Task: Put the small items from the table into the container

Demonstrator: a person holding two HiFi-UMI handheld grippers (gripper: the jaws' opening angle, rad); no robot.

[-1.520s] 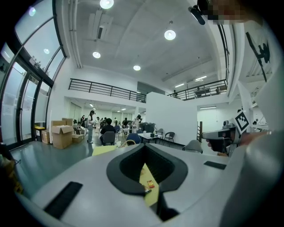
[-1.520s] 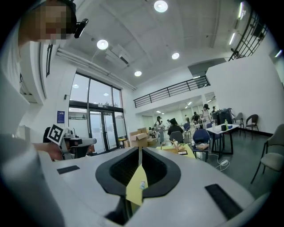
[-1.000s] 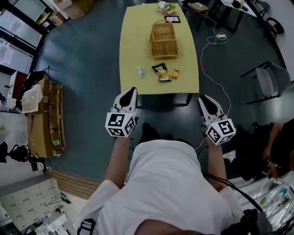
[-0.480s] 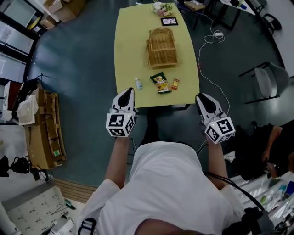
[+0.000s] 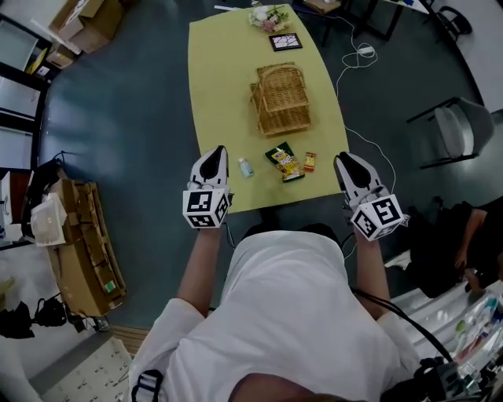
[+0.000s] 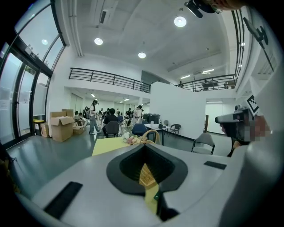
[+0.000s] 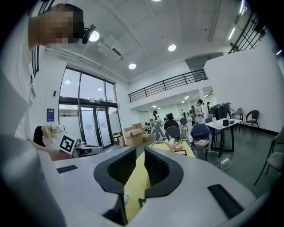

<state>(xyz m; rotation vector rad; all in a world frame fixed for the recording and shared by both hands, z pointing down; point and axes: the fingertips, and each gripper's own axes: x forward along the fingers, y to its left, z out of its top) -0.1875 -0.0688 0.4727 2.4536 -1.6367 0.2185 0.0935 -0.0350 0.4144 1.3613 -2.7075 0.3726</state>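
Observation:
A wicker basket (image 5: 280,100) with a handle stands in the middle of the yellow table (image 5: 216,78). Near the table's front edge lie a small clear bottle (image 5: 245,166), a green and yellow snack packet (image 5: 284,162) and a small orange packet (image 5: 310,162). My left gripper (image 5: 216,152) hovers over the table's front left part, just left of the bottle, shut and empty. My right gripper (image 5: 343,160) hangs at the front right corner, open, with nothing between its jaws. In the right gripper view the table (image 7: 135,186) shows through the right gripper (image 7: 140,170). The left gripper (image 6: 147,175) shows closed jaws.
Flowers (image 5: 269,16) and a framed picture (image 5: 284,41) sit at the table's far end. A white cable (image 5: 357,55) trails on the floor to the right, near a grey chair (image 5: 452,129). A cart with cardboard (image 5: 78,243) stands at the left. A seated person (image 5: 471,235) is at the right.
The table and its items have come closer to me. Both grippers moved forward, from short of the table's front edge to over its front corners. Neither jaw gap has changed.

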